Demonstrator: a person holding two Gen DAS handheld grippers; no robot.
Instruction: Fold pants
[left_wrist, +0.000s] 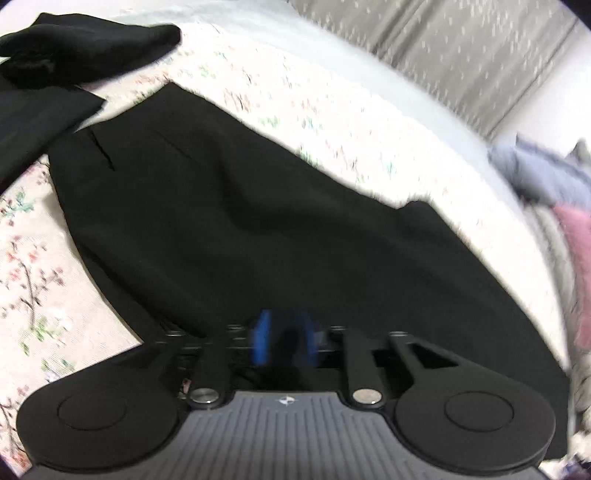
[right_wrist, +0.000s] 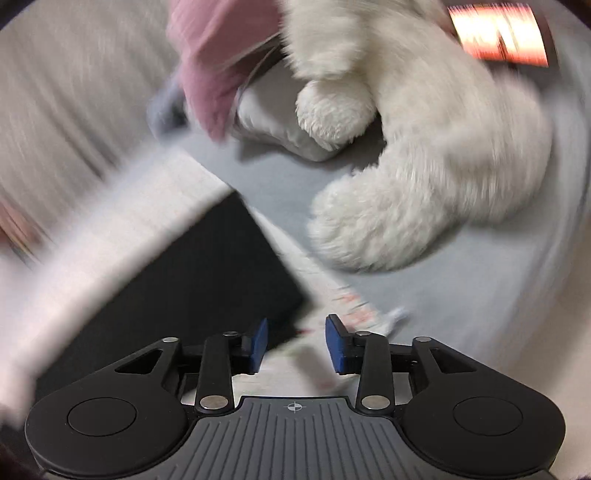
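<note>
Black pants (left_wrist: 229, 206) lie spread across the floral bed sheet (left_wrist: 332, 122), no readable label. Left gripper (left_wrist: 282, 345) nearly closed, blurred; whether it pinches cloth is unclear. Right gripper (right_wrist: 295, 345) open, empty, near a pants corner (right_wrist: 207, 273) and white plush toy (right_wrist: 424, 166).

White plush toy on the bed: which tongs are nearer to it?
Right. The right tongs point toward the white plush toy, which lies just ahead of them beyond the black pants' corner. The left tongs sit over the pants, no toy in view.
</note>
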